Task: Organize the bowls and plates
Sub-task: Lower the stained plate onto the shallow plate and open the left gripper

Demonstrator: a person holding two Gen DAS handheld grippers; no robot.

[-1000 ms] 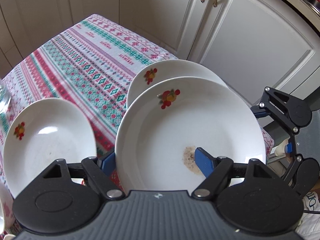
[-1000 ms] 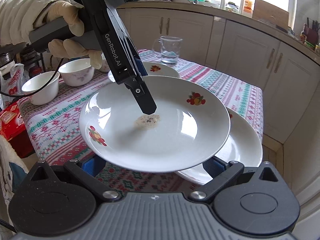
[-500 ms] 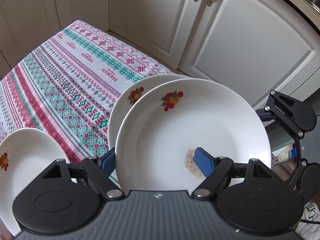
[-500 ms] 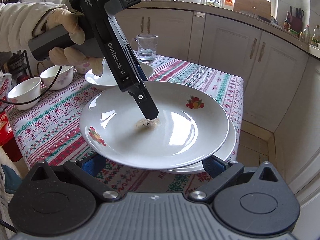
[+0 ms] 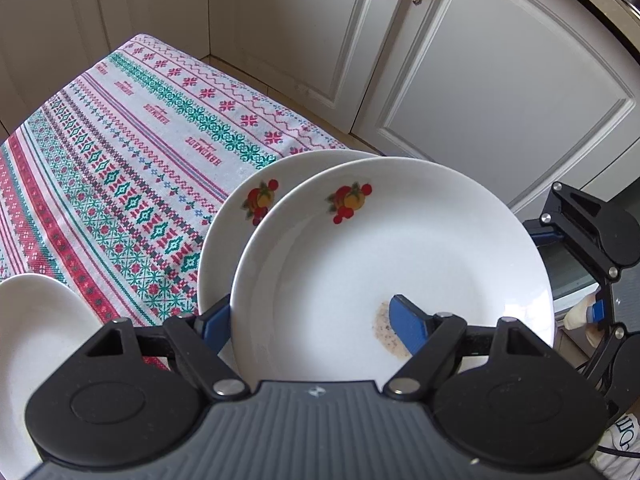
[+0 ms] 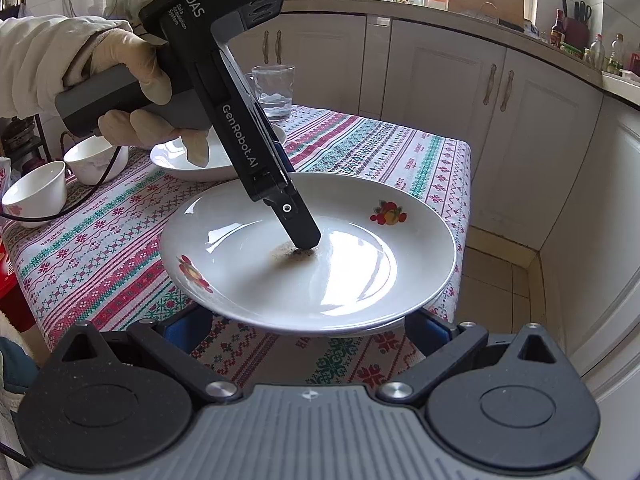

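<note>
My left hand-held gripper point(image 5: 310, 322) clamps the rim of a white round ceramic plate with a fruit motif point(image 5: 392, 264), one blue pad point(image 5: 406, 324) lying on its speckled centre, the other beneath the rim. The plate hangs low over a second white fruit-motif plate point(image 5: 236, 216) resting at the corner of the worktop, which is covered in a red-and-green patterned tablecloth point(image 5: 132, 152). My right hand-held gripper point(image 6: 308, 326) waits at the plate's near edge, its fingers spread wide on either side and holding nothing. Behind stand a third white plate point(image 6: 180, 160), two small white bowls point(image 6: 36, 192) and a clear glass mug point(image 6: 276, 88).
</note>
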